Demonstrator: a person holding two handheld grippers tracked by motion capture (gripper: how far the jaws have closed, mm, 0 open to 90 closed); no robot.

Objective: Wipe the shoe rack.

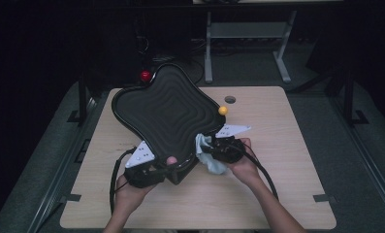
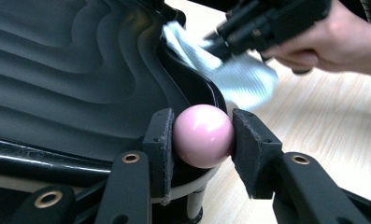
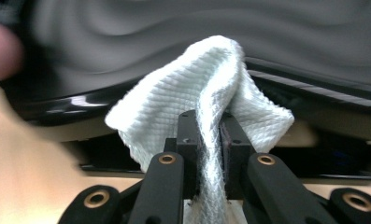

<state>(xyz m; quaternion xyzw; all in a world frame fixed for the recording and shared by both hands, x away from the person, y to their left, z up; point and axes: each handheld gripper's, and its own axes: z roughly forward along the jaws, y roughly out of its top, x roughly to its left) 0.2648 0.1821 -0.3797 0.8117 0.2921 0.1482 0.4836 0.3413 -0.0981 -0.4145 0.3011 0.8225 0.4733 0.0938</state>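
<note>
A black, wavy-ribbed tray (image 1: 166, 109) with ball-shaped feet is tilted up off the wooden table (image 1: 277, 194). My left gripper (image 1: 168, 165) is shut on the tray's pink ball (image 2: 203, 135) at the near corner, a pad (image 2: 160, 140) pressing each side. My right gripper (image 3: 210, 140) is shut on a white waffle-weave cloth (image 3: 197, 102), which touches the tray's raised rim (image 2: 192, 79) near that corner. In the high view the cloth (image 1: 207, 154) bunches in front of the right gripper (image 1: 214, 148) at the tray's lower right edge.
A yellow ball (image 1: 223, 110) sticks out at the tray's right corner and a red ball (image 1: 145, 75) at its far corner. The table has a round cable hole (image 1: 230, 99) behind the tray. A desk frame (image 1: 248, 34) stands beyond the table in the dark.
</note>
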